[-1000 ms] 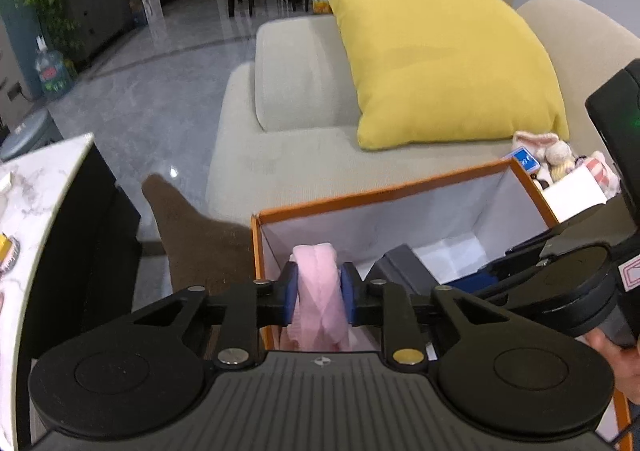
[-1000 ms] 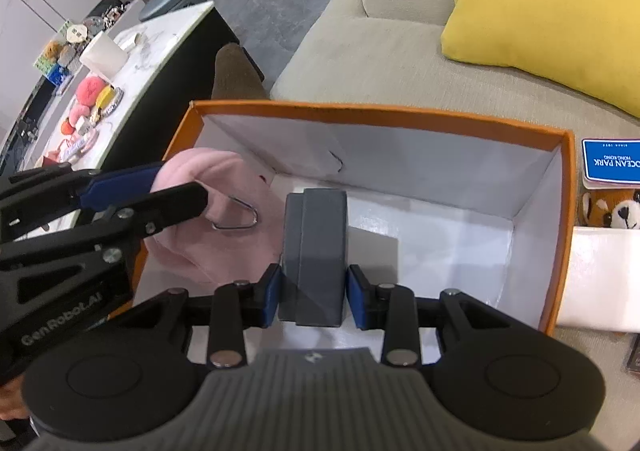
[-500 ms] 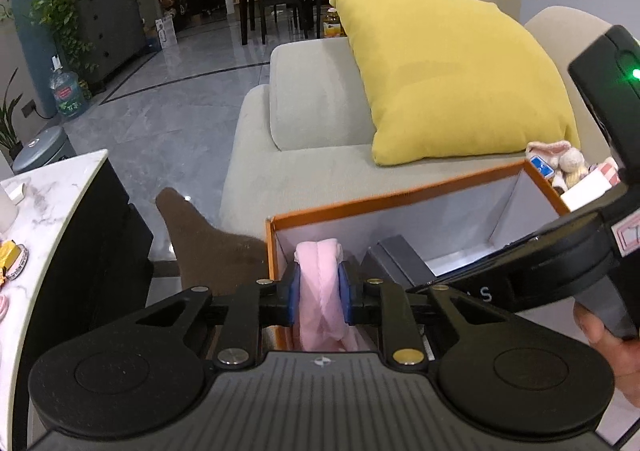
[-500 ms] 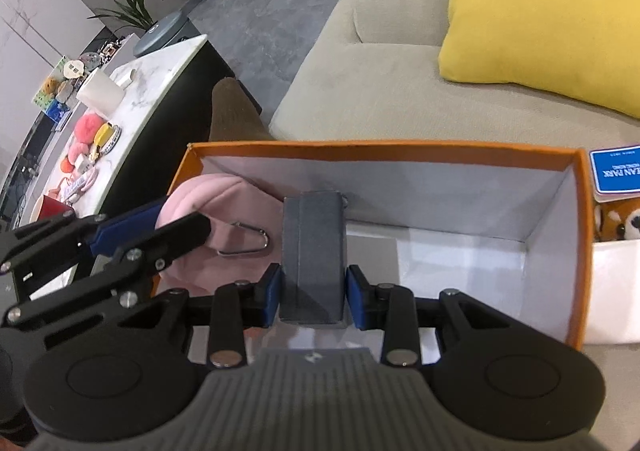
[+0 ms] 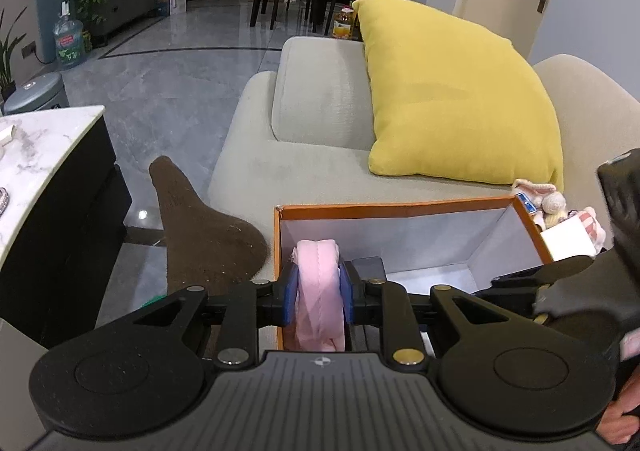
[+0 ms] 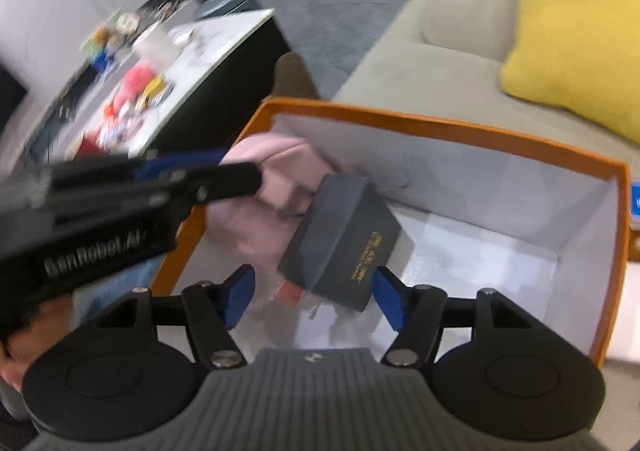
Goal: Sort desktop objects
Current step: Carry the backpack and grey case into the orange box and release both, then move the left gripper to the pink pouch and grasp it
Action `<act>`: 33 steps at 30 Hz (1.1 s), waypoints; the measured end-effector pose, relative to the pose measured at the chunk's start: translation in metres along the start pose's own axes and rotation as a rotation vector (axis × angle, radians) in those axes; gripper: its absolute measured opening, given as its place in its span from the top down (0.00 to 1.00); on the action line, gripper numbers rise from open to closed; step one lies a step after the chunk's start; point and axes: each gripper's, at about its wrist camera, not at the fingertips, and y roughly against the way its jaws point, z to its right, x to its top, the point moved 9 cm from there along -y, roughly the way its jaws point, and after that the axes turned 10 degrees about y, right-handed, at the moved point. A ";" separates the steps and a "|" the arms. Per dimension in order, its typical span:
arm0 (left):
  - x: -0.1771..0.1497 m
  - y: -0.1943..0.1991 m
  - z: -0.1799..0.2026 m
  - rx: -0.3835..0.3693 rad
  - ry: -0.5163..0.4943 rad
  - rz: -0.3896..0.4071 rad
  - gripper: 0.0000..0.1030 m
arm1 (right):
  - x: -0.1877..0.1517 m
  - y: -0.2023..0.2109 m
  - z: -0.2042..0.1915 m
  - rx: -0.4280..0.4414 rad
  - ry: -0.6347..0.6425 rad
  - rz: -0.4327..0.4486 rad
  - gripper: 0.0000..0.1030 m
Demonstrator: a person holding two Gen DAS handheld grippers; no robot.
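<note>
An orange box [image 5: 400, 207] with a white inside stands on the sofa; it also shows in the right wrist view [image 6: 440, 123]. My left gripper [image 5: 318, 291] is shut on a pink cloth pouch [image 5: 320, 291] at the box's left end; the pouch also shows in the right wrist view [image 6: 276, 171]. My right gripper [image 6: 312, 291] is open above the box. A dark grey case [image 6: 340, 239] with gold lettering lies tilted between and beyond its fingers, free of them, leaning against the pouch.
A yellow cushion [image 5: 452, 99] leans on the beige sofa [image 5: 312, 119] behind the box. Small plush toys [image 5: 552, 203] lie at the box's right. A marble-topped table [image 6: 192, 63] with several small items stands to the left. A brown rug piece [image 5: 200, 231] lies beside the sofa.
My right gripper has opened and let go of the dark grey case, which has tipped over inside the box. My left gripper still holds the pink pouch and has shifted slightly.
</note>
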 end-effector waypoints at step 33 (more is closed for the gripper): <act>-0.032 0.028 -0.012 0.053 -0.001 -0.093 0.78 | 0.005 -0.025 -0.008 -0.196 0.217 -0.058 0.48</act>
